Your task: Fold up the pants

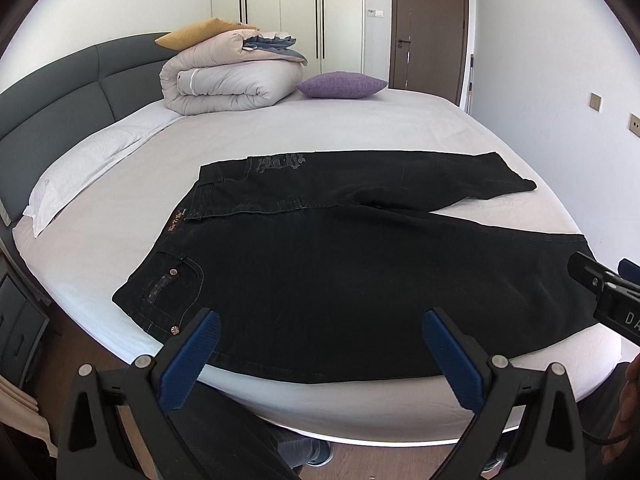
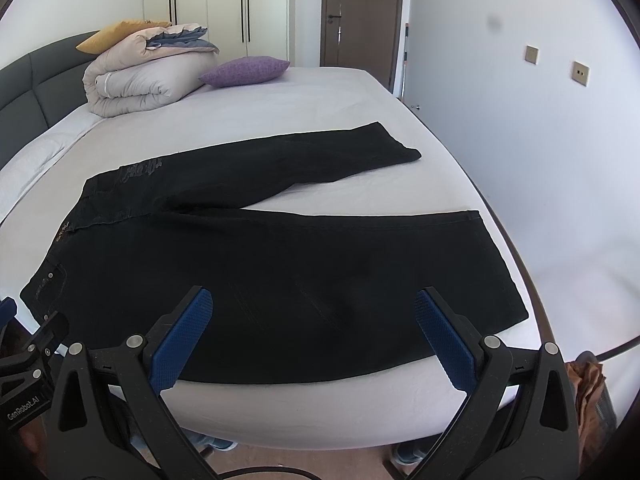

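Observation:
Black jeans (image 1: 340, 272) lie spread flat on the white bed (image 1: 360, 128), waistband to the left, legs running right and splayed apart. They also show in the right wrist view (image 2: 280, 264). My left gripper (image 1: 320, 324) is open and empty, hovering over the near edge of the jeans by the hip. My right gripper (image 2: 314, 300) is open and empty over the near leg. The right gripper shows at the right edge of the left wrist view (image 1: 608, 292). The left gripper shows at the left edge of the right wrist view (image 2: 32, 352).
A folded duvet (image 1: 228, 76), a yellow pillow (image 1: 192, 34) and a purple cushion (image 1: 342, 85) sit at the far end of the bed. A white pillow (image 1: 80, 172) lies by the grey headboard (image 1: 60, 92). Wardrobe and door stand behind; a wall is at the right.

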Tool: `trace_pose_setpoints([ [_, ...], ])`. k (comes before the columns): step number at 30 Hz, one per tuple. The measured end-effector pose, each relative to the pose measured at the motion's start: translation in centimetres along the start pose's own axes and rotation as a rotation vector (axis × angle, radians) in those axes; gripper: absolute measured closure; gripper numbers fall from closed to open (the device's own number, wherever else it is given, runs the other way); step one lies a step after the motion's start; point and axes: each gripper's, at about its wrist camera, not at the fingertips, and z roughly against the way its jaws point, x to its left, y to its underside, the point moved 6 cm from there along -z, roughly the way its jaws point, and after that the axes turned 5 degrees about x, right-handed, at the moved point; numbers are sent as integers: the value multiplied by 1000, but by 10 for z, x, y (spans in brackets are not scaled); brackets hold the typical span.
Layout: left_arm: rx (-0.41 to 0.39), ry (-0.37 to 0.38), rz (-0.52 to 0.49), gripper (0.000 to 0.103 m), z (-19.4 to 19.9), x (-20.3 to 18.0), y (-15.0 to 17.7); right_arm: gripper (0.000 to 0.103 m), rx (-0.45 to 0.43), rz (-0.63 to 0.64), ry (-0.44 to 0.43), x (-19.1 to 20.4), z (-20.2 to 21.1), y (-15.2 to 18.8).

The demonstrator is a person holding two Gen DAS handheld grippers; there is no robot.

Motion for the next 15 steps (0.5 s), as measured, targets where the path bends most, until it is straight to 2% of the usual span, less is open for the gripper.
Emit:
trace_pose_setpoints([
  [15, -1, 0, 1, 0, 0, 0, 1, 0, 4, 6, 2, 3, -4, 1],
])
